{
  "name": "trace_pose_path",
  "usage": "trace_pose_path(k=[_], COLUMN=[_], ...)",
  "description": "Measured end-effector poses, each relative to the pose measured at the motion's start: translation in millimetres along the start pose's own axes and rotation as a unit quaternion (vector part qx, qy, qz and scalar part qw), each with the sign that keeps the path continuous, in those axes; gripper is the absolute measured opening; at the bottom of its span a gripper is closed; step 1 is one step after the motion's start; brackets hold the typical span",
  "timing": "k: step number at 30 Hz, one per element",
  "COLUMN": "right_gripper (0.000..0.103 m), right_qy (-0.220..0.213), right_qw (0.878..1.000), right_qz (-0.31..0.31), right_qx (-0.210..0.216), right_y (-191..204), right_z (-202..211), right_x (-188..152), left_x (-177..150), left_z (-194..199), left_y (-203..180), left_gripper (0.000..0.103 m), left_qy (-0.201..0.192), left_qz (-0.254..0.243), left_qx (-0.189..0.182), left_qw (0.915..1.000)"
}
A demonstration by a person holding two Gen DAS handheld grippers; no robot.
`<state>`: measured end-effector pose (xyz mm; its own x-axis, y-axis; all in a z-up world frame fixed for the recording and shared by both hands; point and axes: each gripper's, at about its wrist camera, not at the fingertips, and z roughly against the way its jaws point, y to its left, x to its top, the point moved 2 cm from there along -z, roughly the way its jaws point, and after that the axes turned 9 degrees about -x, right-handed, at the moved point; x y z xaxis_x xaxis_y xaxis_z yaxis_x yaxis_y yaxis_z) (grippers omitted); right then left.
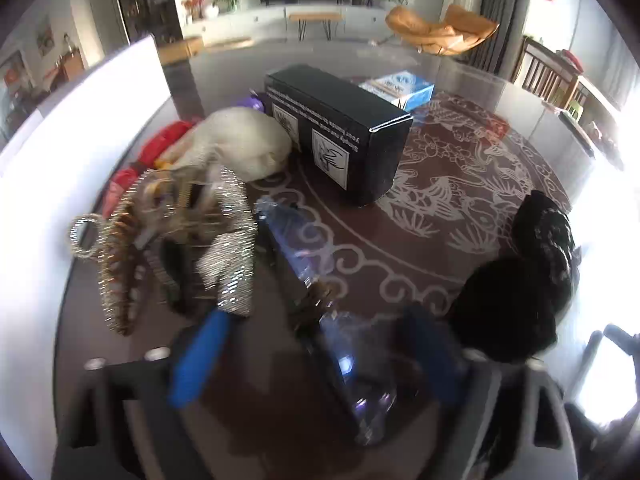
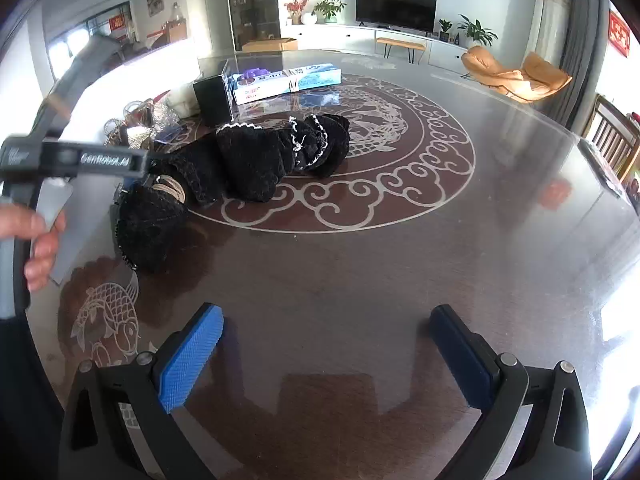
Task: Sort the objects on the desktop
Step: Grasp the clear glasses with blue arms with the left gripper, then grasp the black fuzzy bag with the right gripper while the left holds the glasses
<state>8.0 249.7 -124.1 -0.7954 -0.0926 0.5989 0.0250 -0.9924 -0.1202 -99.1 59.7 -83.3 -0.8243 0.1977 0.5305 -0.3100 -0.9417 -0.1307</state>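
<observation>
My left gripper (image 1: pixel 312 350) points down at a clear plastic packet (image 1: pixel 296 248) with dark contents, lying on the patterned table (image 1: pixel 440 208). The packet's near end lies between the blue pads (image 1: pixel 200 356), which stand apart from it. Left of it is a glittery silver and gold heap (image 1: pixel 180 232). Dark knitted pieces (image 1: pixel 536 264) lie to the right. In the right wrist view my right gripper (image 2: pixel 328 344) is open over bare table, nothing between its fingers. The black knitted pile (image 2: pixel 256 160) lies beyond it, and a hand (image 2: pixel 40 240) holds the left tool at the left edge.
A black box (image 1: pixel 340 136) stands behind the packet, with a pale cloth pouch (image 1: pixel 244 140), red items (image 1: pixel 164 140) and a blue-and-white carton (image 1: pixel 400 88) around it. A white wall panel (image 1: pixel 80 128) borders the left. Chairs (image 2: pixel 612 140) stand by the table's right edge.
</observation>
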Motion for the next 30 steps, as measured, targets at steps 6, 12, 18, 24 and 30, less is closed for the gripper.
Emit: trace_pose_path(k=[6,12,18,24,30], right_gripper=[0.103,0.103,0.103,0.103,0.100], right_qy=[-0.006,-0.006,0.003,0.008,0.059], right_qw=[1.000,1.000,1.000,1.000,0.993], right_qz=[-0.017,-0.022,-0.001,0.003,-0.046], right_qx=[0.011,0.013,-0.005,-0.007,0.088], right_y=[-6,-7,-1,-1,5], right_z=[1,1,-1,-2,6], right_x=[-1,-1,0,0,15], left_x=[-44,-75,-65,-68,-71], left_z=[37,60,47,42,49], left_y=[22,35,23,7,39], left_gripper=[0.030,0.038,0.076,0.041,0.021], left_qy=[0.021,0.055,0.046,0.024,-0.007], left_qz=[-0.020,-0.029,-0.032,-0.081,-0.009], left_qx=[-0.052,-0.104,-0.089,-0.045,-0.026], left_qw=[0.9982,0.9926,0.9944,0.9954,0.9996])
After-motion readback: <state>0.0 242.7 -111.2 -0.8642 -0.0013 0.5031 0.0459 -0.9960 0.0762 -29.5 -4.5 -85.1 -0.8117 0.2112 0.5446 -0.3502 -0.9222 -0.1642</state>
